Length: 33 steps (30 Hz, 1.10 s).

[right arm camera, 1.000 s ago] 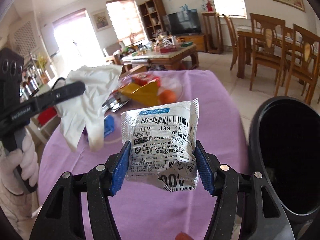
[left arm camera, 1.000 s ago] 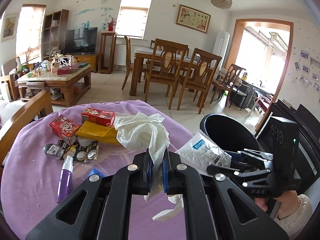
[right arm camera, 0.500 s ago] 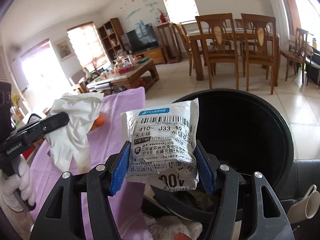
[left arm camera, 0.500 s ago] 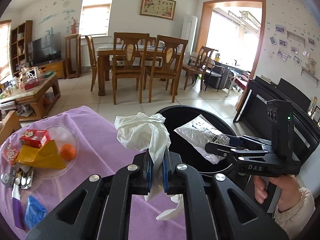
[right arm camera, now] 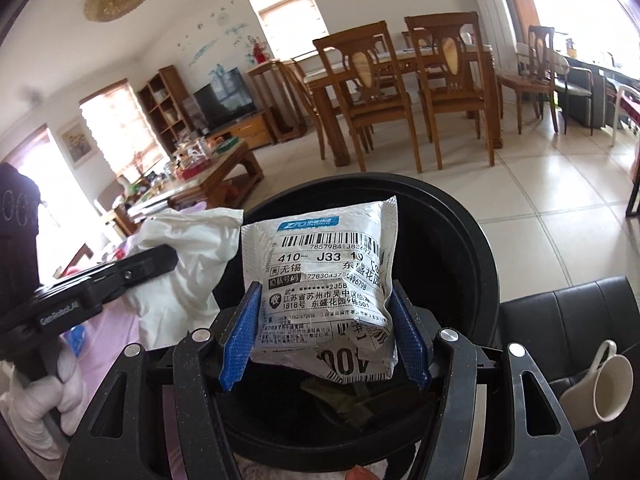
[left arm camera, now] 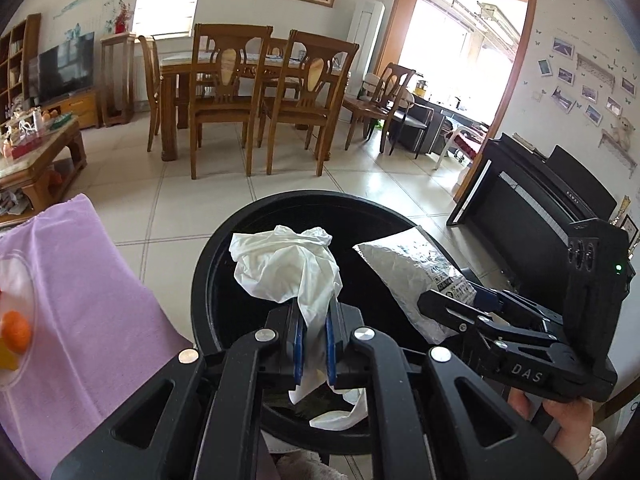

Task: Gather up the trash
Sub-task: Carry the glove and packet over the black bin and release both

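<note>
Trash hangs over the mouth of the black bin (left arm camera: 224, 248), a crumpled white glove (left arm camera: 292, 268) pinched tight in the left gripper (left arm camera: 313, 344) and, just beside it, a grey courier bag (right arm camera: 324, 284) clamped between the blue pads of the right gripper (right arm camera: 326, 336).
</note>
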Motion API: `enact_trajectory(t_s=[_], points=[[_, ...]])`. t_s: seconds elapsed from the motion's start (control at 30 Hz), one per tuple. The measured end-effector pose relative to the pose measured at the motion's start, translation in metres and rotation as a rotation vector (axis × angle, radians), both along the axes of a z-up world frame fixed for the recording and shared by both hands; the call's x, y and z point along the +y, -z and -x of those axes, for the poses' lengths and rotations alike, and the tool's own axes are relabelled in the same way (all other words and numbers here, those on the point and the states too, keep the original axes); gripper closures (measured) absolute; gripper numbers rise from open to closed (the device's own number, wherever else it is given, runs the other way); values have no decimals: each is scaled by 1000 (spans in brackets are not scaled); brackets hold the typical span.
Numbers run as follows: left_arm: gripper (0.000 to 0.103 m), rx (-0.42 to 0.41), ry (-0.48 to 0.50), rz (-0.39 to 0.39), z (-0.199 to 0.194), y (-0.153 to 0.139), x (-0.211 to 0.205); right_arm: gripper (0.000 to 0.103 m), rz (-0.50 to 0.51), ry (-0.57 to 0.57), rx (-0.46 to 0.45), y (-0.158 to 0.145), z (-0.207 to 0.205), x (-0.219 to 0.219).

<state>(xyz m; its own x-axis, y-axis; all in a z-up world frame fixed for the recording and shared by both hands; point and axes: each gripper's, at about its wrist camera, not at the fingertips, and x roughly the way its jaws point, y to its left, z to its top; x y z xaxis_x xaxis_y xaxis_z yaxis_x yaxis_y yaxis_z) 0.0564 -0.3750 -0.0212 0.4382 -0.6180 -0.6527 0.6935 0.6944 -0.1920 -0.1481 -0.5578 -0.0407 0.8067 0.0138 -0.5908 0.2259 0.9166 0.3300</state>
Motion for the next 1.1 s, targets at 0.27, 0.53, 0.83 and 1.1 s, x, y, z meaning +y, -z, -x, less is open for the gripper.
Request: enact_trajectory(t_s=[0.27, 0.53, 0.83, 1.1], points=[[94, 62, -19, -26, -14, 23, -24, 41, 10, 33, 5, 12, -22, 5], [92, 96, -31, -70, -22, 39, -36, 39, -7, 76, 0, 23, -29, 4], [26, 48, -79, -83, -19, 24, -30, 32, -17, 58, -14, 20, -30, 8], [15, -32, -108, -26, -2, -8, 15, 23, 16, 39, -34, 7, -27, 20]])
